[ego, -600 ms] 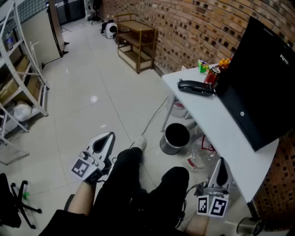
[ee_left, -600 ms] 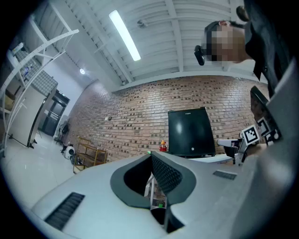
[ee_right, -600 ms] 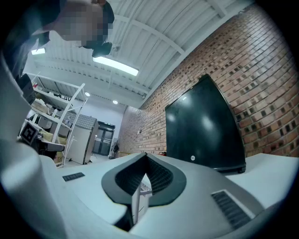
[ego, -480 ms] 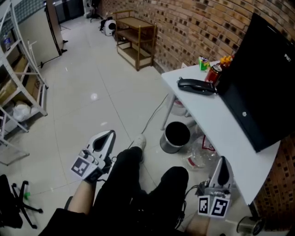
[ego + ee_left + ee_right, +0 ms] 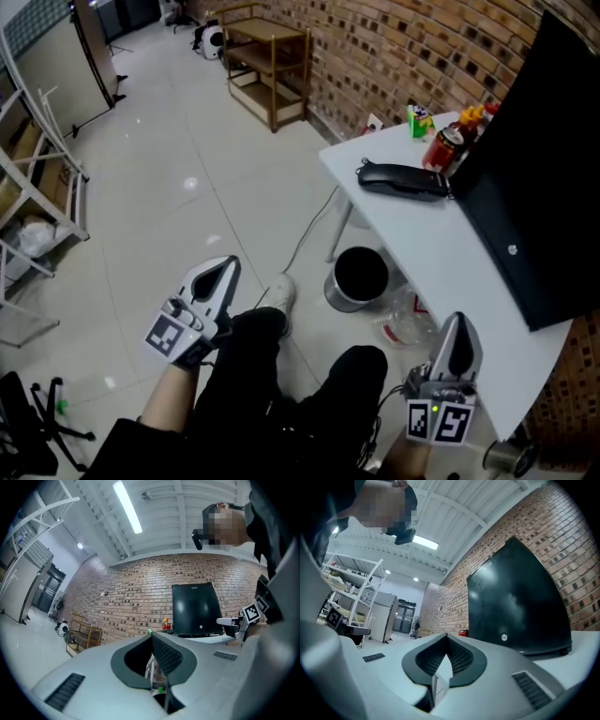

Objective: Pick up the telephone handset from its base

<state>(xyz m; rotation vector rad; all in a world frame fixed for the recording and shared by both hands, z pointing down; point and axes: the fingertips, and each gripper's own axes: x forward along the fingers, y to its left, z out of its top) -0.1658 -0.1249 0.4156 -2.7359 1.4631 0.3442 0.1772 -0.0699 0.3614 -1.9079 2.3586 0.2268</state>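
The person sits and holds both tongs low, one at each side of the legs (image 5: 281, 394). The left tongs (image 5: 225, 270) are beside the left knee, over the floor (image 5: 159, 187), and point forward and a little upward. The right tongs (image 5: 457, 325) are beside the right knee, near the front edge of the white tabletop (image 5: 427, 248), and point the same way.

In the left gripper view the left tongs (image 5: 151, 635) are clenched: the two dark pads meet at the tips and nothing is between them. In the right gripper view the right tongs (image 5: 446, 635) are also clenched at the tips, with only a narrow bare slit lower down, and they grasp nothing.

The telephone handset (image 5: 403, 180) lies on the far part of the tabletop, just beside the black monitor (image 5: 539, 178) and near a red can (image 5: 444, 148). It is well apart from both tongs. The handset and its base show as one dark shape, and I cannot separate them.

A dark bin (image 5: 357, 279) stands on the floor under the tabletop. The monitor is cut off by the right edge of the head view. In both gripper views the handset is too small or hidden to make out.
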